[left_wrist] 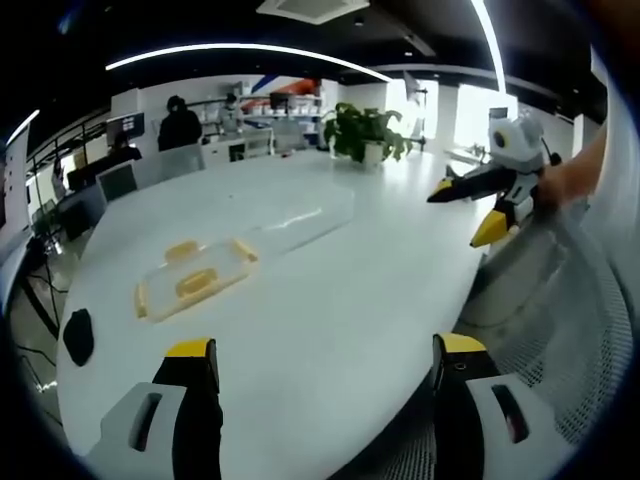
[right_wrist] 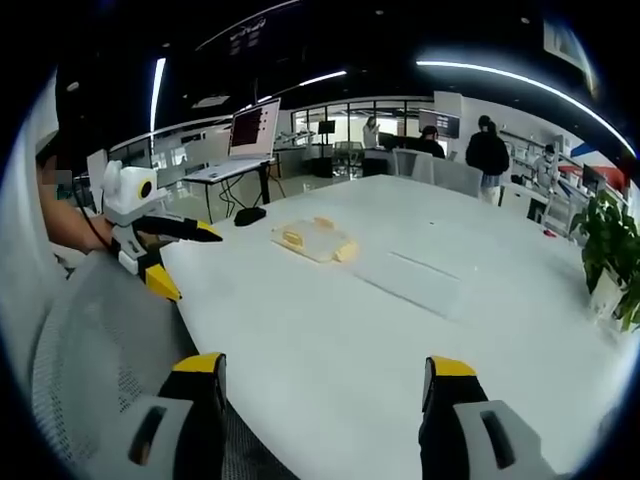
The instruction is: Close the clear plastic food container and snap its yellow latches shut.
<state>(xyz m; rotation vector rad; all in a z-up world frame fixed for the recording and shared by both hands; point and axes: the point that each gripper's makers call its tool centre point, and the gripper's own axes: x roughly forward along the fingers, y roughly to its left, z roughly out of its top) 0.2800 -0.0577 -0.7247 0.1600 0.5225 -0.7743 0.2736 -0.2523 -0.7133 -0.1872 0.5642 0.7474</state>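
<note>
Your left gripper (left_wrist: 325, 365) and right gripper (right_wrist: 325, 380) hang wide open, holding nothing — both well back from the yellow-latched container (left_wrist: 195, 277), which lies mid-table (left_wrist: 330, 300), leaving reaching room.

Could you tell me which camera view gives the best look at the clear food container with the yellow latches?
The left gripper view: the container lies nearer, its yellow latches distinct. In the right gripper view the container lies farther off and looks smaller.
</note>
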